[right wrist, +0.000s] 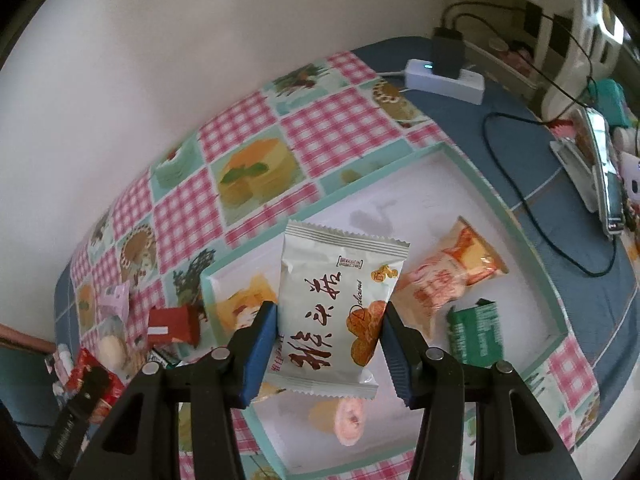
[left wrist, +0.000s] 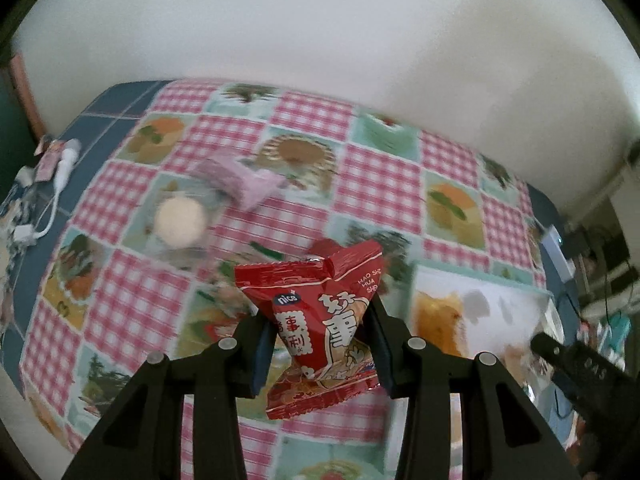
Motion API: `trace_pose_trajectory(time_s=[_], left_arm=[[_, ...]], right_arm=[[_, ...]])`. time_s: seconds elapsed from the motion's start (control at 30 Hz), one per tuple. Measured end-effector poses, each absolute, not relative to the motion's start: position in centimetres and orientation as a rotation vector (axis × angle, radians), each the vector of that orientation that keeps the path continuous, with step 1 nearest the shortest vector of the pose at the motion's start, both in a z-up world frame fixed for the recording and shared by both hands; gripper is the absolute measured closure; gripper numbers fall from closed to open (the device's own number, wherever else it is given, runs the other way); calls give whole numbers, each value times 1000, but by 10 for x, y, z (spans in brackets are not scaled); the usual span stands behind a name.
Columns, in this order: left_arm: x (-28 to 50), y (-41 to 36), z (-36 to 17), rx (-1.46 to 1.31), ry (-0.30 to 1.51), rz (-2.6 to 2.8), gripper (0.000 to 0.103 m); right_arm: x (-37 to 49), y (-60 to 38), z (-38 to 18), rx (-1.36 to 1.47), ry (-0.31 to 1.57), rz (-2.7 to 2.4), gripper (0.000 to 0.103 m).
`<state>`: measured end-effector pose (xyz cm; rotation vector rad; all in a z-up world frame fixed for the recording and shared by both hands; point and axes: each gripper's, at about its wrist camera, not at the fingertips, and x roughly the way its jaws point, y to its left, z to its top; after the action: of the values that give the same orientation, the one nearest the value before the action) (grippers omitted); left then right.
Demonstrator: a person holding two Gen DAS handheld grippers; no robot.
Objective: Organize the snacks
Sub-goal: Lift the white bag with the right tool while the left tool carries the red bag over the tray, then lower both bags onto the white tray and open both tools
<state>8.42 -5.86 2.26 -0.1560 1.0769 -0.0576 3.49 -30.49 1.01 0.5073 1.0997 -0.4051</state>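
Black two-finger right gripper with blue pads sits nearest the lens, clamped on a pale white-green foil biscuit packet. Packet stands upright between the pads, long axis running near-to-far, top seal pointing away. Below and beyond it lies a white shallow tray with mint-green rim, already holding an orange-white snack bag, a dark green wrapper and a pink round sweet. So the right-hand packet hangs directly over the tray floor; my read is the drop needs only a descent and release.

Black left gripper, same blue pads, is closed on a glossy red crinkled snack packet, held upright, tilted slightly right. From this view the tray lies to the right of that packet, just beside it, not under it. Left hand likely has to travel right first.

Still loose on the pink-checked patterned tablecloth, far left of the left gripper: a lilac wrapped sweet and a round cream cake in clear wrap. Image blurred, details unclear.

Right hand is the nearer one to the tray.
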Motion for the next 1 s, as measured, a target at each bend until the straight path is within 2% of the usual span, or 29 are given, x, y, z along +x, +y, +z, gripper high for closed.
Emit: trace_pose_trajectory(time_s=[0.4, 1.0], left_arm=[[69, -144, -10, 1, 1179, -189, 59], [71, -177, -41, -9, 1238, -262, 59]], right_arm=[[19, -346, 7, 549, 1099, -453, 49], [18, -351, -5, 553, 1146, -436, 49]])
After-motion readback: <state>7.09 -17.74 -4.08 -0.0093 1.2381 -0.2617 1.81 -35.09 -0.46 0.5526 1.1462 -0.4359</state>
